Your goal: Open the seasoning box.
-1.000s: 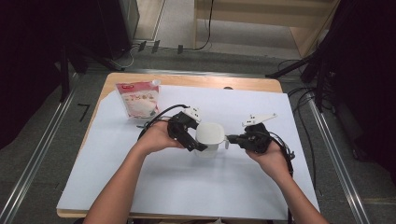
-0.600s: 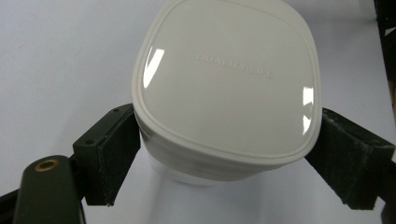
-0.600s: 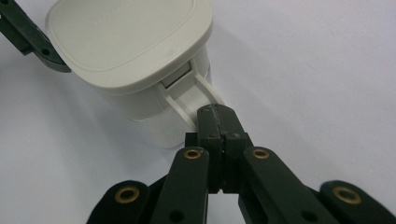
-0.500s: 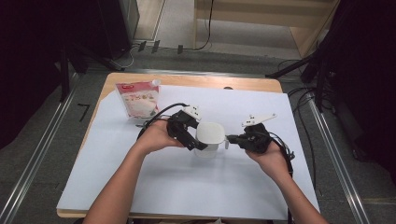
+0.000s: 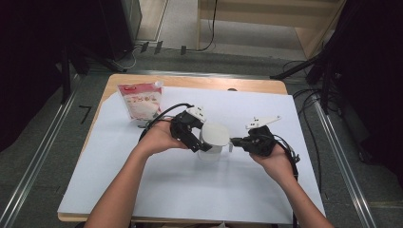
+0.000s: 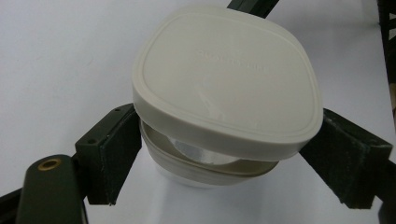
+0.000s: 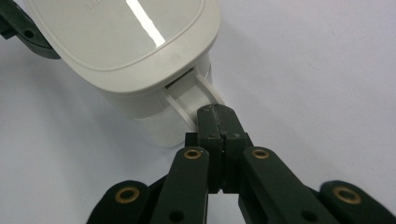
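Nothing much has moved since before: white cup (image 5: pixel 212 142) sits mid-worktop (image 5: pixel 166 190), lid (image 6: pixel 229 70) tilted (partly lifted). Left claw (image 5: pixel 202 142) squeezes the lid's sides; right claw (image 5: pixel 234 141) pinches the handle (image 7: pixel 201 100). Rice bag (image 5: pixel 141 102) lies well behind.

Grey floor (image 5: pixel 43 142), wooden table (image 5: pixel 199 81), white sheet (image 5: pixel 190 185), dark surroundings.

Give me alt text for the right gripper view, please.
The right gripper is shut on the handle of a white lidded container standing on a white table surface. The container's lid sits above the handle, catching a bright reflection.
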Tool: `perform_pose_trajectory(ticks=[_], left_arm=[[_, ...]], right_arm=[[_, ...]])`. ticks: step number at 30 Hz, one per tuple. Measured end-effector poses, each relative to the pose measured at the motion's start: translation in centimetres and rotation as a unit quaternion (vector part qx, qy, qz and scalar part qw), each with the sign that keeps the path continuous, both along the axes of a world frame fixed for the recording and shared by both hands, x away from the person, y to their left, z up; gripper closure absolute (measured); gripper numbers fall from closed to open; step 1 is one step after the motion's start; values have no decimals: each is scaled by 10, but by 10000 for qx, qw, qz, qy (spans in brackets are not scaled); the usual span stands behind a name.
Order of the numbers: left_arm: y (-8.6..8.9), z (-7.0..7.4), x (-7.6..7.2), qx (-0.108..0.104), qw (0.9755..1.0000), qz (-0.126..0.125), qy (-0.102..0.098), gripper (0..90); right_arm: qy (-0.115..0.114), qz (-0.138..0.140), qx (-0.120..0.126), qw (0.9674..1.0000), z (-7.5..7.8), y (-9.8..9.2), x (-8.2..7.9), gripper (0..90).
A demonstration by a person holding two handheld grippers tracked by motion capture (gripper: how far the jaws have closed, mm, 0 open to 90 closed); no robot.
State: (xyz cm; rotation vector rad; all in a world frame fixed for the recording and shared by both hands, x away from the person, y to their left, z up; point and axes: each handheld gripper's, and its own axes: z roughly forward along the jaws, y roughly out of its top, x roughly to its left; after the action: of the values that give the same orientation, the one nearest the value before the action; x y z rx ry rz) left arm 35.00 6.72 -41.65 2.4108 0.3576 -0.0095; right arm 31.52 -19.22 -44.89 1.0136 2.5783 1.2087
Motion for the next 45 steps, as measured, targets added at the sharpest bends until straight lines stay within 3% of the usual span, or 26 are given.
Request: perform_pose_trajectory(ticks=[12, 17, 18, 19, 20, 21, 25, 45], left_arm=[[-2, 5, -2, 76, 9999, 54, -59, 159], [-3, 13, -5, -71, 9999, 4, -150, 170], [0, 16, -3, -354, 9989, -242, 189, 306], [0, 19, -4, -491, 9983, -275, 177, 453], [-2, 20, -6, -472, 9986, -211, 82, 420], [-3, 21, -6, -419, 9988, -241, 120, 420], [-6, 22, -11, -187, 9993, -331, -8, 469], [-17, 27, -16, -34, 9982, -568, 213, 750]], right_arm=[[-19, 9, -9, 10000, 0, 0, 0, 900], [-42, 32, 0, 10000, 0, 1, 0, 900], [-2, 5, -4, 10000, 0, 1, -1, 900], [16, 44, 38, 10000, 0, 1, 0, 900], [45, 69, 59, 9999, 0, 2, -1, 900], [-4, 75, 12, 10000, 1, 3, -2, 900], [-2, 114, -12, 9999, 1, 3, -3, 900], [0, 117, 14, 9999, 0, 3, -3, 900]])
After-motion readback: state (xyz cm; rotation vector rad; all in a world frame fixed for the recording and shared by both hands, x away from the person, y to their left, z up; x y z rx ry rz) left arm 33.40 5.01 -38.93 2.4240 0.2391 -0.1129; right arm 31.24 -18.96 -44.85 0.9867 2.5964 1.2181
